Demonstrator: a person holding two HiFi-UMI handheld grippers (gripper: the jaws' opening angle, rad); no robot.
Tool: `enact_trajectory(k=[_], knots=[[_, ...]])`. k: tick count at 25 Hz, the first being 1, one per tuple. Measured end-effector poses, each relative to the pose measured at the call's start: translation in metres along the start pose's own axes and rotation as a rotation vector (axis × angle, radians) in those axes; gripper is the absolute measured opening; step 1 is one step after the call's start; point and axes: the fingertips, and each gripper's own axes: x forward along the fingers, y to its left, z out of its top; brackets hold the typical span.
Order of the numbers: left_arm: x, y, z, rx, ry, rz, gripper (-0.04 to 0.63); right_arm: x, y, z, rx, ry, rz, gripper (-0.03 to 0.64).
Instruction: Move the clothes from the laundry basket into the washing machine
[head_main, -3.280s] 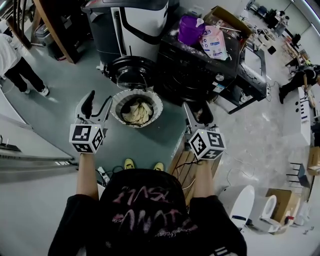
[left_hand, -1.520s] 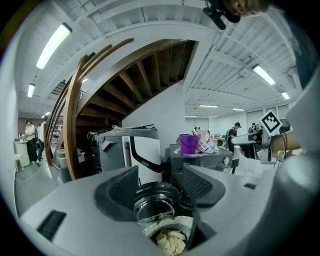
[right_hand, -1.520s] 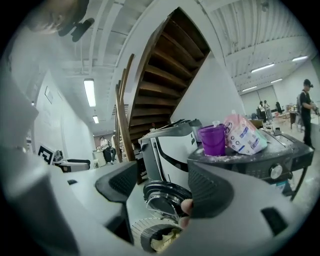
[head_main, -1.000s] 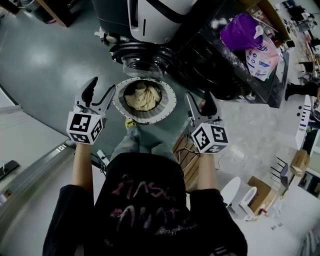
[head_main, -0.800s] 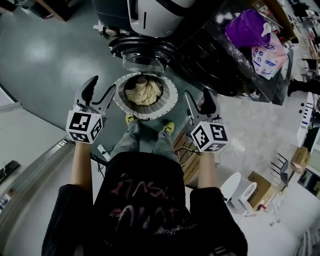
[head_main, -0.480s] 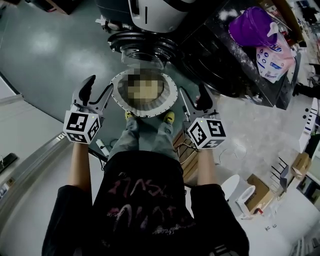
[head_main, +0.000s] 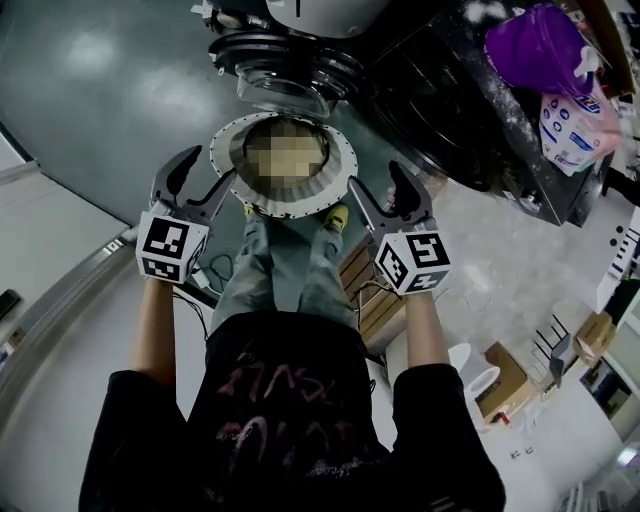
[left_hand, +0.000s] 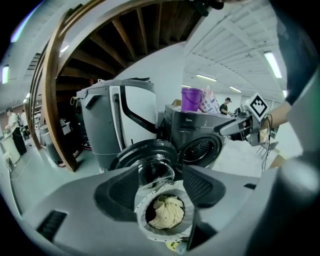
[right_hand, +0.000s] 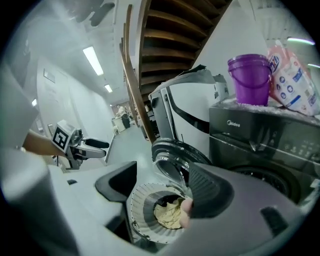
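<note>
1. Head view: above the person, facing steeply down onto the basket near their feet.
2. Left gripper view: low at the basket's left, close, facing along its jaws.
3. Right gripper view: low at the right, close; all three views share the basket.

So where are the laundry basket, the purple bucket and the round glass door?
laundry basket (head_main: 343, 160), head view, on the right side of its white rim.
purple bucket (right_hand: 249, 80), right gripper view, on its side wall.
round glass door (left_hand: 156, 172), left gripper view, on the glass bulge.

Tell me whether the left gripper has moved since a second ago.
Yes. The left gripper has come closer to the laundry basket; its jaws now sit beside the rim.
</note>
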Motion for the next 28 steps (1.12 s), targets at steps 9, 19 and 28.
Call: enact_trajectory(k=[9, 19, 28], knots=[[0.050, -0.026, -0.069, 0.084, 0.152, -0.137, 0.278, 0.058, 0.010, -0.073, -0.137, 0.177, 0.121, 0.337], [0.130, -0.034, -0.192, 0.348, 0.375, -0.287, 0.281, 0.134, 0.013, -0.180, -0.351, 0.335, 0.246, 0.365], [0.196, -0.036, -0.289, 0.607, 0.477, -0.369, 0.291, 0.185, -0.010, -0.284, -0.505, 0.487, 0.274, 0.379]])
